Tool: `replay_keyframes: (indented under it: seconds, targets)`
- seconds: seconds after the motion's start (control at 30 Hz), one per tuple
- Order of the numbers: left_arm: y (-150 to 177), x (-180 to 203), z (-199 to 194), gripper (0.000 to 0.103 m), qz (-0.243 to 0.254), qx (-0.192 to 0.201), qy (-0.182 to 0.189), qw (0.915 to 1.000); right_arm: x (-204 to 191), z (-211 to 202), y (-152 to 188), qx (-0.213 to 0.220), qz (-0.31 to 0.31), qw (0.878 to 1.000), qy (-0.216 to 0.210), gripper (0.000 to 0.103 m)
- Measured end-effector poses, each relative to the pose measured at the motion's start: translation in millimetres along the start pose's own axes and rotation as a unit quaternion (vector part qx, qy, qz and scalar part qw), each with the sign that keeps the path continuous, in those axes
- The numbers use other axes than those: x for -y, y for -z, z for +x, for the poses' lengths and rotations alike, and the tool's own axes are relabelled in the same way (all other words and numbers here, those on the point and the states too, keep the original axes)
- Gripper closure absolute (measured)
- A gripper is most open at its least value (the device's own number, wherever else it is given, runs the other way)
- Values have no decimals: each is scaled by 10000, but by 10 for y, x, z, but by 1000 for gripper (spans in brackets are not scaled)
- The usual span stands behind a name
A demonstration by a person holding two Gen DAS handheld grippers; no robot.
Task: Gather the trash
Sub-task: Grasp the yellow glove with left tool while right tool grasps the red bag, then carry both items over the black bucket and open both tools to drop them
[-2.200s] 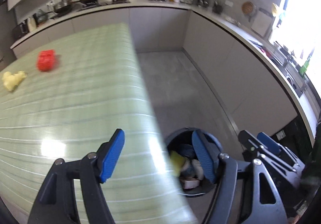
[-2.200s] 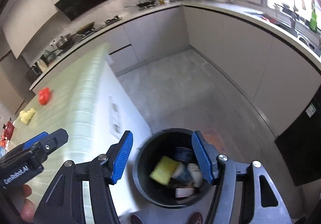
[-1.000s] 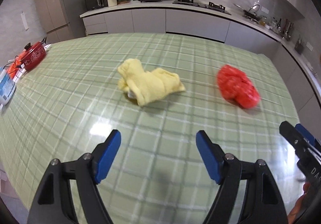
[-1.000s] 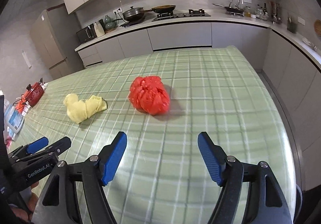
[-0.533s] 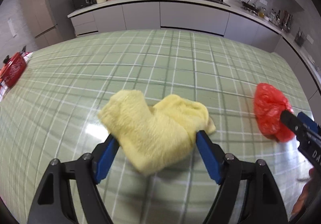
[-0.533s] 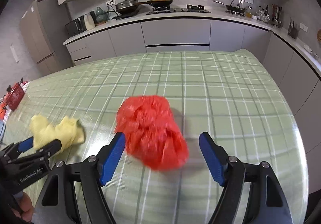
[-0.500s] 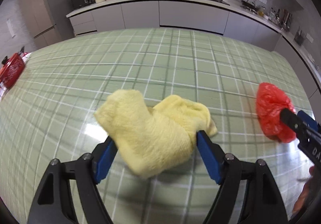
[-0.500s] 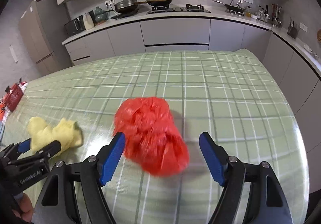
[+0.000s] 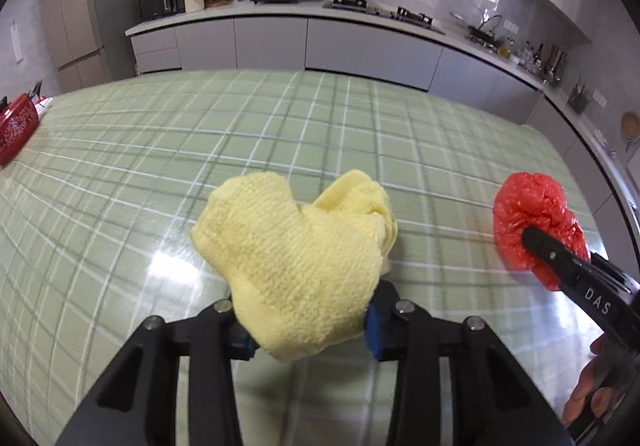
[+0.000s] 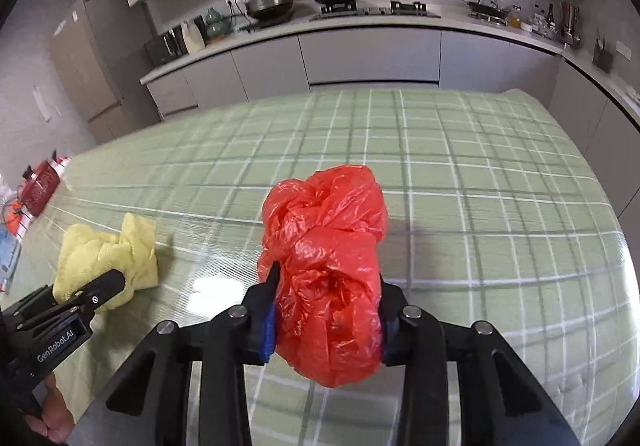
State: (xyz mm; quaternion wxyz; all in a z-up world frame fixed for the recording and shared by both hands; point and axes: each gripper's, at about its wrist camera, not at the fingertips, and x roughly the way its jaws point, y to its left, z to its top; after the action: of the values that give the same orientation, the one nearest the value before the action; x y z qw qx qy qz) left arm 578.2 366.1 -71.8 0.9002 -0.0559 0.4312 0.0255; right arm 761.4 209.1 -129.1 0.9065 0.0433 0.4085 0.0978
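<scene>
A crumpled yellow cloth (image 9: 296, 246) lies on the green checked table (image 9: 280, 126). My left gripper (image 9: 308, 330) has its jaws closing, and both blue pads press into the cloth's near end. A bunched red plastic bag (image 10: 328, 270) sits between the fingers of my right gripper (image 10: 326, 322), whose jaws are also closing and squeeze the bag from both sides. The right wrist view shows the yellow cloth (image 10: 108, 254) at the left with the left gripper's finger over it. In the left wrist view the red bag (image 9: 528, 214) is at the right under the right gripper's finger.
A red patterned object (image 9: 16, 126) sits at the table's far left edge, also visible as the red object (image 10: 40, 182) with other small items nearby. Kitchen counters (image 9: 320, 14) with pots run along the far wall. The table's right edge (image 10: 600, 182) drops off toward the cabinets.
Both grippers have narrowed from wide open onto their items: the left onto the yellow cloth, the right onto the red bag. The left has also moved closer over the cloth.
</scene>
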Motion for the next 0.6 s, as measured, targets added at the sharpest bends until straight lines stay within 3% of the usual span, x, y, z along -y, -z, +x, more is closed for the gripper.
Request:
replay_keyframes:
  seconds: [0.33,0.6]
  targets:
    - [458,493,-859,63,276,293,226,9989,330,-1016,413,367,160,9987,-312,64]
    - [938,1120,-1262,63,614,247,655,9957,1016,-1945,1114,508,603,9968,134,64]
